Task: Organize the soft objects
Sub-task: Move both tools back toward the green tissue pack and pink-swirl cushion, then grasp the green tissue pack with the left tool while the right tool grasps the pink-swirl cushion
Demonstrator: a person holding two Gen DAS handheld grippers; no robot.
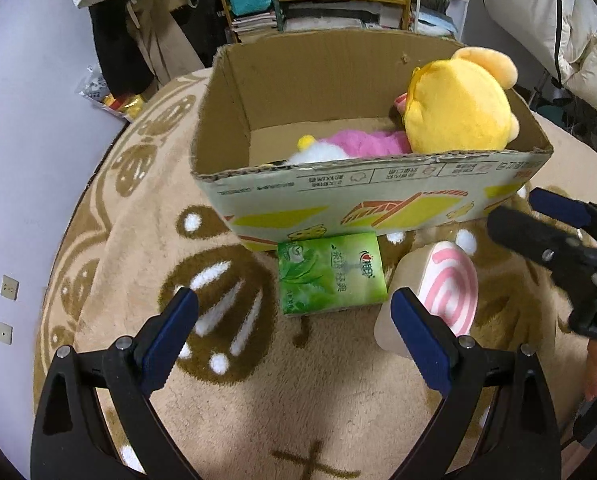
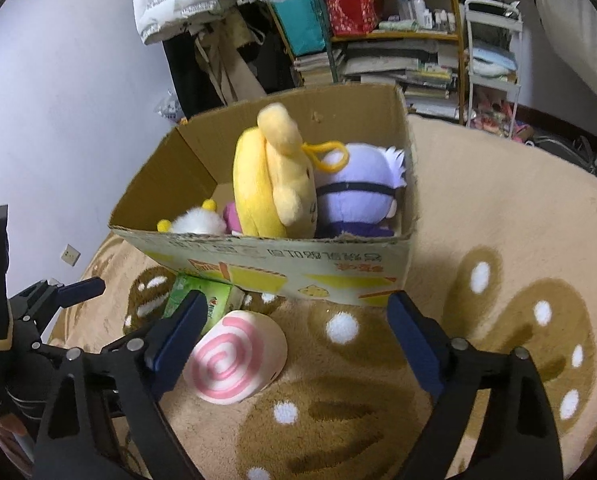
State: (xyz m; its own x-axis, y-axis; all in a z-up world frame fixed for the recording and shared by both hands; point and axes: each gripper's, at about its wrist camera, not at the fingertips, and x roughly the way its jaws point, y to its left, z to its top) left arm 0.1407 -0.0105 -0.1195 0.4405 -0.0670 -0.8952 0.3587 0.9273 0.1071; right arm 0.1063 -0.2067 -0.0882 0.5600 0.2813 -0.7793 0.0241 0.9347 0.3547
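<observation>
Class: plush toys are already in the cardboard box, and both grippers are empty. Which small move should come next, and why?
Probably ease the open left gripper forward onto the green tissue pack; it lies on the rug against the box, directly ahead.

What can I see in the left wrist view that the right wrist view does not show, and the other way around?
Only the left wrist view shows the full top face of the green tissue pack and the bare box floor.

Only the right wrist view shows the purple-and-white plush in the box, behind the yellow plush, and that plush's loop strap.

Both show the cardboard box, the white and pink plush, the pink-swirl roll cushion on the carpet, and both open claws: left claw, right claw.
</observation>
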